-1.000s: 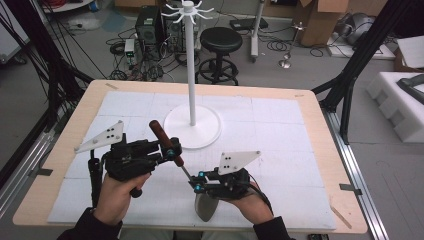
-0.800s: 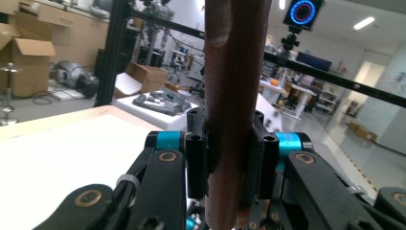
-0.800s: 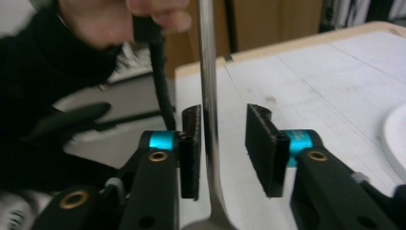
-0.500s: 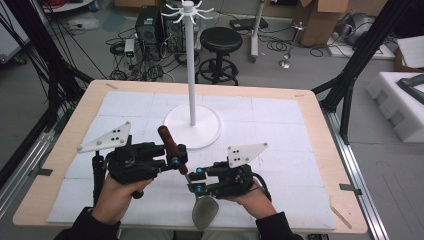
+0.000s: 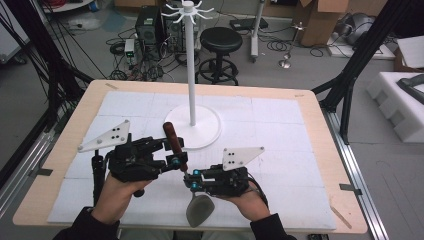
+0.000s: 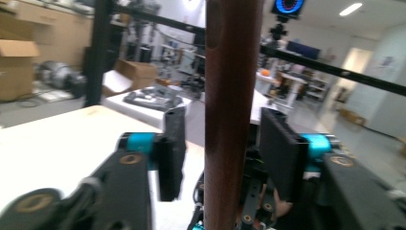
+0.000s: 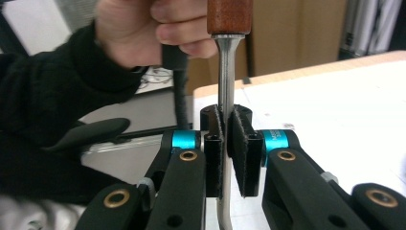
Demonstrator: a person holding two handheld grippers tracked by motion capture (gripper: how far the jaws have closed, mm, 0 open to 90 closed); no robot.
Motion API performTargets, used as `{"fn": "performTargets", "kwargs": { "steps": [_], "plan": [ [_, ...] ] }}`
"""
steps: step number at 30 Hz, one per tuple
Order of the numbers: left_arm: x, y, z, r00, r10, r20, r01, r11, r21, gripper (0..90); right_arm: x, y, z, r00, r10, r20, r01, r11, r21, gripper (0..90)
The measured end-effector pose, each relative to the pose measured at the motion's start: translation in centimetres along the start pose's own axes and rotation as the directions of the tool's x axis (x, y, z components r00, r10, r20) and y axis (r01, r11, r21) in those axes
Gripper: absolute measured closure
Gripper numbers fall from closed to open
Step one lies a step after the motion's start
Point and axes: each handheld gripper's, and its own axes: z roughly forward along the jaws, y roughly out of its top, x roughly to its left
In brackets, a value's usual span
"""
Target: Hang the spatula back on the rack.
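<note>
So the spatula is up off the table, hanging between the two grippers near the front edge. The right gripper has it: in the right gripper view its pads are pinched tight on the thin metal shank, just below where the wooden handle starts, and those jaws have just squeezed in a bit more. The grey blade hangs below that gripper, over the front of the table.

The left gripper is a different story. Its jaws have just been opening, and in the left gripper view the brown handle stands upright right in the middle between them, with a gap on each side, so neither pad is pressing on it. From above, the handle pokes up and back out of that gripper, tilted toward the white stand, which sits well behind both hands.
</note>
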Motion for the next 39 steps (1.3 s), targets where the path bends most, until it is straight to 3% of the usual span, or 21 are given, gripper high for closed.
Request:
{"fn": "performTargets", "kwargs": {
  "steps": [3,9,21,25,26,29,34,39],
  "plan": [
    [0.1,0.0,0.0,0.9995,0.003,-0.033,-0.003,1.0000,-0.006,43.4,0.1,0.0,0.1,0.9980,-0.009,0.063,0.009,1.000,-0.010,84.2],
    [0.7,0.0,0.3,0.9998,-0.005,-0.022,0.005,1.0000,-0.004,40.0,0.5,0.2,0.2,0.9855,-0.008,0.169,0.015,0.999,-0.037,84.1],
    [2.0,0.0,1.4,0.9998,-0.011,-0.014,0.011,0.9999,0.006,72.5,0.6,0.2,0.3,0.9687,0.022,0.247,-0.006,0.998,-0.067,84.1],
    [2.3,0.2,1.6,0.9998,-0.020,0.003,0.020,0.9997,0.014,73.0,0.4,0.0,0.1,0.9683,0.033,0.248,-0.013,0.997,-0.080,83.3],
    [2.4,0.3,1.7,0.9998,-0.019,0.008,0.019,0.9997,0.017,73.1,0.4,0.0,0.1,0.9684,0.029,0.248,-0.008,0.996,-0.086,82.1],
    [2.5,1.0,2.0,0.9997,0.020,0.013,-0.020,0.9992,0.033,73.2,0.3,0.0,-0.7,0.9674,0.054,0.247,-0.019,0.990,-0.143,59.1],
    [3.0,3.1,2.8,0.9976,0.063,0.028,-0.064,0.9968,0.048,73.3,0.3,-0.1,-3.2,0.9485,0.073,0.308,-0.011,0.980,-0.198,39.7],
    [3.7,5.6,4.1,0.9943,0.100,0.038,-0.102,0.9924,0.068,73.3,0.0,-0.7,-6.0,0.9039,0.087,0.419,0.004,0.977,-0.211,26.8]
  ]
}}
